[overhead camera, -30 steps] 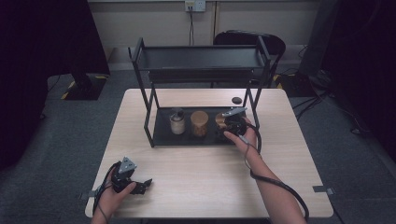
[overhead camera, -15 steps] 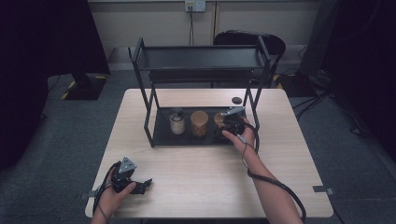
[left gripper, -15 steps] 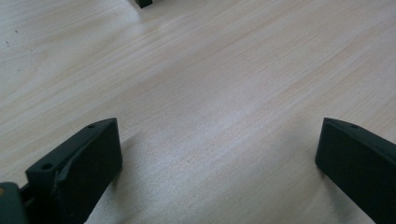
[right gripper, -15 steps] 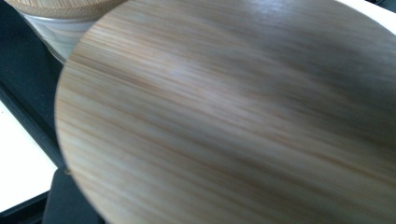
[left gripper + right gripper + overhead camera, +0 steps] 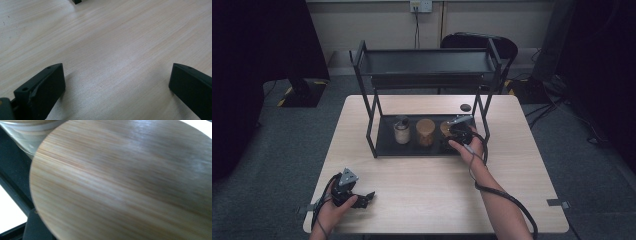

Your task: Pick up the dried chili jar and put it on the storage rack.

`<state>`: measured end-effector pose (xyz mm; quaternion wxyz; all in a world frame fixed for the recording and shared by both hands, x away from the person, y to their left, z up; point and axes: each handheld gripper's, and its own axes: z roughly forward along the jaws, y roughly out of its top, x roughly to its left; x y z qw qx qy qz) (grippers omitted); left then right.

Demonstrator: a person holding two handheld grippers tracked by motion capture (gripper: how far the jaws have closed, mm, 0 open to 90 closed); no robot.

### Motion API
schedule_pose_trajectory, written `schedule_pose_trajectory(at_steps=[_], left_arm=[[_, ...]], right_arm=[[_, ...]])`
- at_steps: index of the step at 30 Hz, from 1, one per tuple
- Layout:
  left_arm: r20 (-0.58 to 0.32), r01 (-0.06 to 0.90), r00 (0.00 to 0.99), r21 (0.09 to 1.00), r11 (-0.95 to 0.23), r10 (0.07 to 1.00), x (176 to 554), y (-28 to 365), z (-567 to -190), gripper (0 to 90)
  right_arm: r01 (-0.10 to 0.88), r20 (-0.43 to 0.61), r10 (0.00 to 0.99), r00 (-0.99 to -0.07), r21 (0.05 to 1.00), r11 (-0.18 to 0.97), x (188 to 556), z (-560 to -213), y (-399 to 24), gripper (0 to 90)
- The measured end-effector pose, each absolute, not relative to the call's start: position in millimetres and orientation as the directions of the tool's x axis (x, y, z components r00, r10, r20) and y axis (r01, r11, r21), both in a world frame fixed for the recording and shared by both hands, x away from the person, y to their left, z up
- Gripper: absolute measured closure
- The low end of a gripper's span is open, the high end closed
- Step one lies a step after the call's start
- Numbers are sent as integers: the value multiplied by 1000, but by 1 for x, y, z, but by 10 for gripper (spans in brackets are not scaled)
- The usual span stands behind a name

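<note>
Two grippers are at work for us, and only one is busy. Our right gripper (image 5: 455, 134) reaches into the lower shelf of the black rack (image 5: 367, 131) and has its jaws drawn in as narrow as they go, closed on the rightmost jar (image 5: 447, 131). In the right gripper view the jar's bamboo lid (image 5: 125, 182) sits so close to the lens that the jaws themselves are hidden behind it. Just beside it on the same shelf stands a second bamboo-lidded jar (image 5: 425, 132), and beyond that a small glass jar with a dark cap (image 5: 401, 130). A small dark disc (image 5: 465, 107) lies on the table behind the rack.

Our left gripper (image 5: 362, 199) rests at the near left corner of the wooden table (image 5: 422, 185), jaws spread wide over bare wood and holding nothing.

We judge the step in hand to be the grasp and removal of that rightmost jar. Next we would need to draw it straight towards us, keeping it low enough to pass under the upper tray (image 5: 427, 62) and clear of the right-hand rack post (image 5: 484, 112) and the neighbouring jar.
</note>
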<state>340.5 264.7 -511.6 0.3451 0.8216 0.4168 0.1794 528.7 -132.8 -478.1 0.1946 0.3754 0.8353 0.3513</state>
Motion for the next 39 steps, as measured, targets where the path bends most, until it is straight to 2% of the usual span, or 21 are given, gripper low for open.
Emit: schedule_pose_trajectory(at_steps=[26,31,37,39], left_arm=[[8,561,589,716,-415,808,341,265,-512,0],[8,561,589,716,-415,808,341,265,-512,0],[8,561,589,716,-415,808,341,265,-512,0],[8,561,589,716,-415,808,341,265,-512,0]], right_arm=[[496,-51,776,-628,742,450,535,-483,-128,249],[492,-64,781,-621,744,452,535,-481,-128,195],[501,-75,785,-615,731,463,534,-478,-132,74],[508,-63,784,-617,729,458,533,-477,-133,64]])
